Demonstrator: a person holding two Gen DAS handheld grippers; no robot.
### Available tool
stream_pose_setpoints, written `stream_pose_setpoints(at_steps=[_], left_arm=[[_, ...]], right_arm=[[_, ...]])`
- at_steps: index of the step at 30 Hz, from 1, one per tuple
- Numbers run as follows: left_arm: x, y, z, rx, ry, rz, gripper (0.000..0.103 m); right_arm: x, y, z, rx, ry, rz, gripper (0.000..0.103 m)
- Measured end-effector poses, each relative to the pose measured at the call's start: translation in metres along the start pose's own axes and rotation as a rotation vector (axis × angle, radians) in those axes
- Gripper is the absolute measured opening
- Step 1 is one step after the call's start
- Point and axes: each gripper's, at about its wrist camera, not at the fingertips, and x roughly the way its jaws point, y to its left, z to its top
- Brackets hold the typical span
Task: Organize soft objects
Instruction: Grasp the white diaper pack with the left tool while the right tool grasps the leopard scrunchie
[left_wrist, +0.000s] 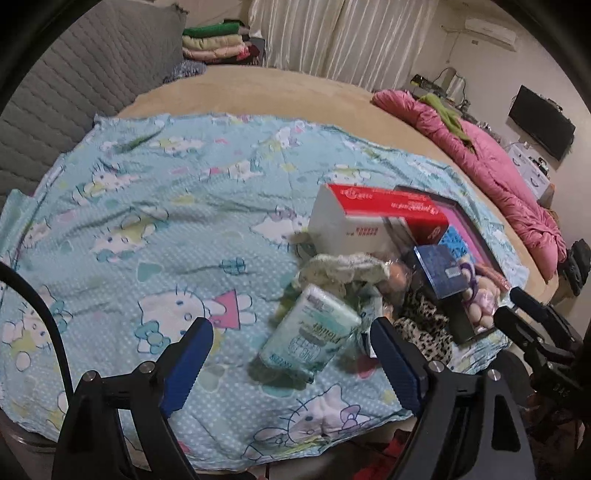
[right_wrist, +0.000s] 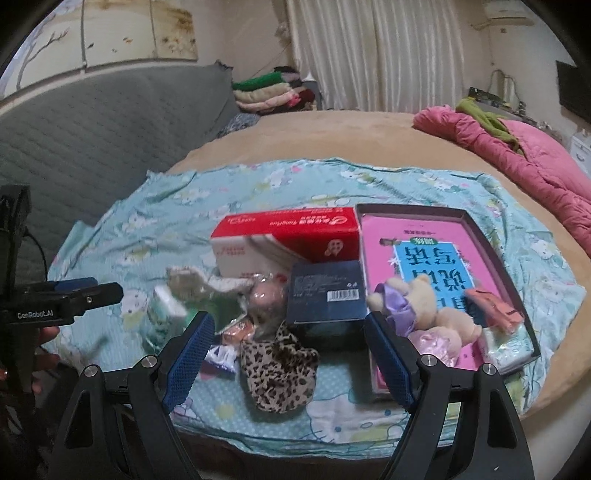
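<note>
Blue-padded left gripper (left_wrist: 288, 354) spread wide, nothing between its fingers; a pale green tissue pack (left_wrist: 310, 332) lies tilted on the cartoon-cat sheet (left_wrist: 147, 206) just ahead of it. Right gripper (right_wrist: 290, 350) also wide apart and empty, poised over a leopard-print cloth (right_wrist: 277, 369) at the sheet's near edge. Behind the cloth: dark blue box (right_wrist: 325, 291), red-and-white carton (right_wrist: 288, 240). Cream teddy bear (right_wrist: 424, 310) rests in a shallow dark tray (right_wrist: 517, 280) on a pink book, to the right. Pink quilt (right_wrist: 517, 155) heaped well apart at the far right of the bed.
</note>
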Motion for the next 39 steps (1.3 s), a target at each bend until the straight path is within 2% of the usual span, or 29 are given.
stream_pose_setpoints(at_steps=[11,28,39], left_arm=[[0.023,-0.009,-0.009,0.059,0.041,0.007,0.087],[0.051,-0.013,-0.018,0.132,0.078,-0.008,0.087],[0.072,-0.011,-0.016,0.144,0.114,0.024,0.087]], right_arm=[[0.017,0.007,-0.010,-0.036,0.056,0.005,0.084],[0.085,0.020,-0.035,-0.121,0.234,-0.012,0.084],[0.111,0.008,-0.040,-0.092,0.279,-0.037,0.084]])
